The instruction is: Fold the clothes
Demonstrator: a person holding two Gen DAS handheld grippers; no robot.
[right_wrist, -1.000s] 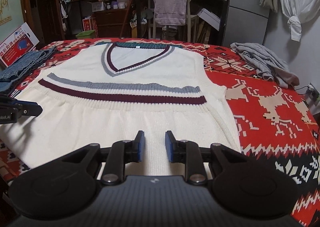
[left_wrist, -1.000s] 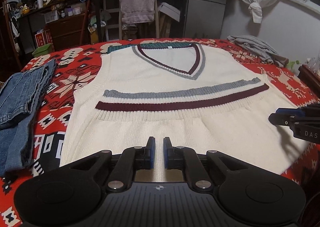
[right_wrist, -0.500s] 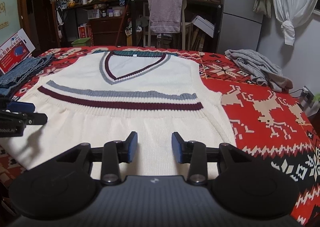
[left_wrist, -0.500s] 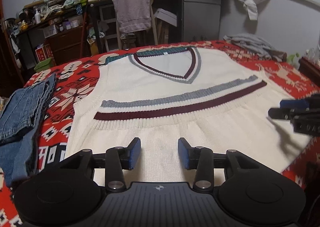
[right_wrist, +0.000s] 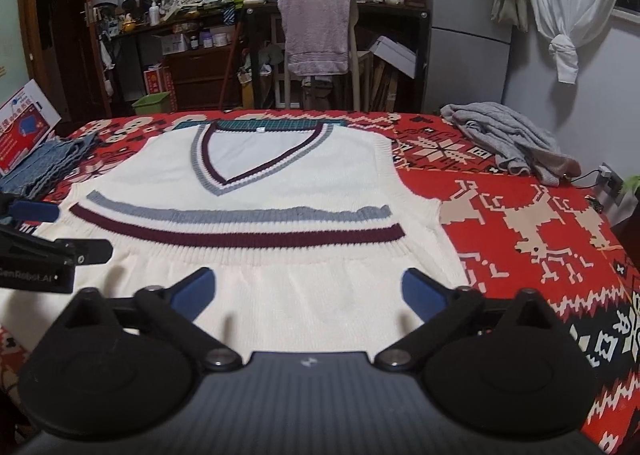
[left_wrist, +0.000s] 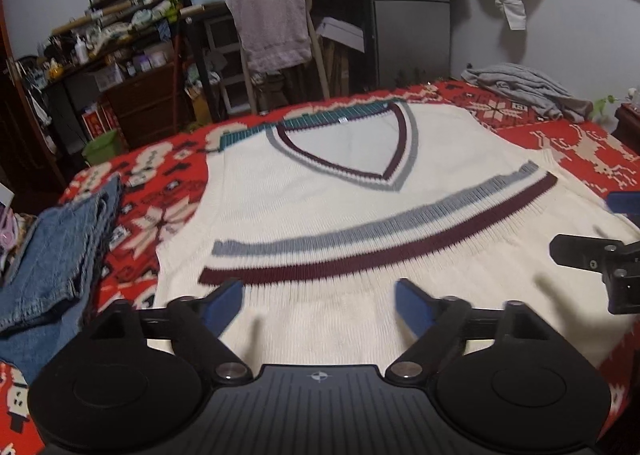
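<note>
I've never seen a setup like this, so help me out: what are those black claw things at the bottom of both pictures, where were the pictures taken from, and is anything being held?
No robot here: a person holds a hand tool in each hand, and each tool carries a camera looking along its two fingers. One picture is from the left gripper, the other from the right gripper. Both have their blue-padded fingers spread open and hold nothing. Ahead, a cream knitted vest lies flat on a red patterned blanket, with its lower part turned up. Jeans lie to the left and a grey garment to the right.
</note>
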